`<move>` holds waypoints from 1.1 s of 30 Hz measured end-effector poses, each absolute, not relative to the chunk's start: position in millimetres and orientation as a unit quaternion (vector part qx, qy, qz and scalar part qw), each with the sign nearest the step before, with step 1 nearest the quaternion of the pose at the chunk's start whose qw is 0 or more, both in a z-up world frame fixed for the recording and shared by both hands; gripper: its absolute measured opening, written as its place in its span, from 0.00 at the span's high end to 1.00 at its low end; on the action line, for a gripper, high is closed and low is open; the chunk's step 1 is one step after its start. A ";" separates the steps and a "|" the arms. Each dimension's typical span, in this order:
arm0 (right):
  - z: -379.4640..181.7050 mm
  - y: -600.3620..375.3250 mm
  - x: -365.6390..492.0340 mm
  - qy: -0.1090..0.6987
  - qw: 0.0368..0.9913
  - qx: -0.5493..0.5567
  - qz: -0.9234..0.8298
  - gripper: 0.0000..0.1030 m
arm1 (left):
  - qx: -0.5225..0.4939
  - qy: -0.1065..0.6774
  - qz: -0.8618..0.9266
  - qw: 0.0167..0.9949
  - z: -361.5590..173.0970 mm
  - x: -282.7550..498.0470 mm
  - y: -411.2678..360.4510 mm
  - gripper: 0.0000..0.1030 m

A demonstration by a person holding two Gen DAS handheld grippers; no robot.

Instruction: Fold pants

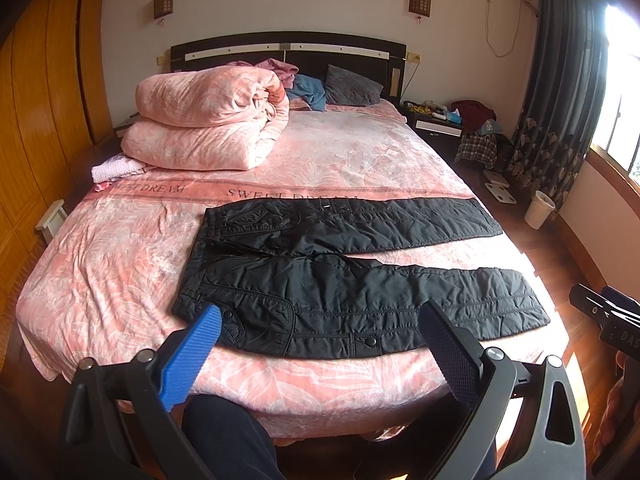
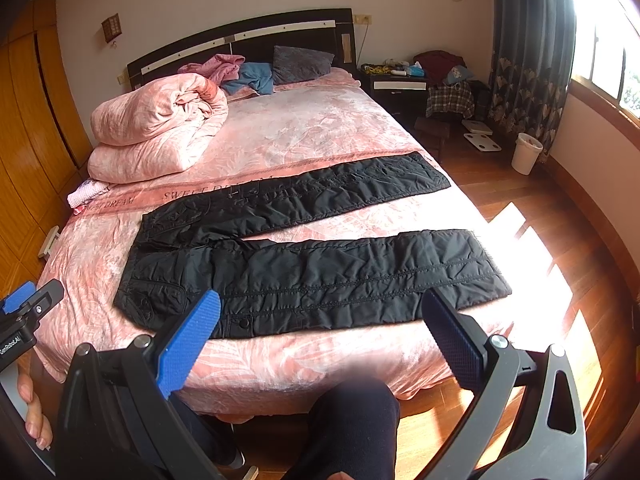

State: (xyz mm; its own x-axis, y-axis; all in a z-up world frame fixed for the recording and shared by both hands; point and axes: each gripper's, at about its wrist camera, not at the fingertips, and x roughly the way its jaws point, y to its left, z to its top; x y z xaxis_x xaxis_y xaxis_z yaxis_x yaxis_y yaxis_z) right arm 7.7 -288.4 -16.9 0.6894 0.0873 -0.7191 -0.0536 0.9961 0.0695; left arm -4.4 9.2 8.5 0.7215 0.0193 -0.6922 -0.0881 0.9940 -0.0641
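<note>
Both claws hang spread wide and empty at the foot of the bed: the left gripper (image 1: 320, 336) and the right gripper (image 2: 322, 330), each with one blue ribbed pad and one black. Just beyond them the black quilted pants (image 2: 304, 268) lie flat on the pink leaf-patterned bedspread (image 1: 340, 152), waistband to the left, legs splayed apart rightward. A folded pink duvet (image 1: 208, 116) sits near the dark headboard (image 1: 288, 50). Sunlight from the window falls across the wooden floor (image 2: 520, 200).
</note>
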 end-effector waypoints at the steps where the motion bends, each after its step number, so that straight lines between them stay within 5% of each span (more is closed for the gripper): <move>1: -16.5 -289.2 7.8 0.393 0.919 0.021 0.038 0.02 | -0.047 0.373 0.029 0.926 9.1 -4.0 9.5 0.03; 33: -18.7 -294.1 6.4 0.391 0.920 0.023 0.033 0.02 | -0.049 0.382 0.024 0.923 2.7 -1.7 5.1 0.03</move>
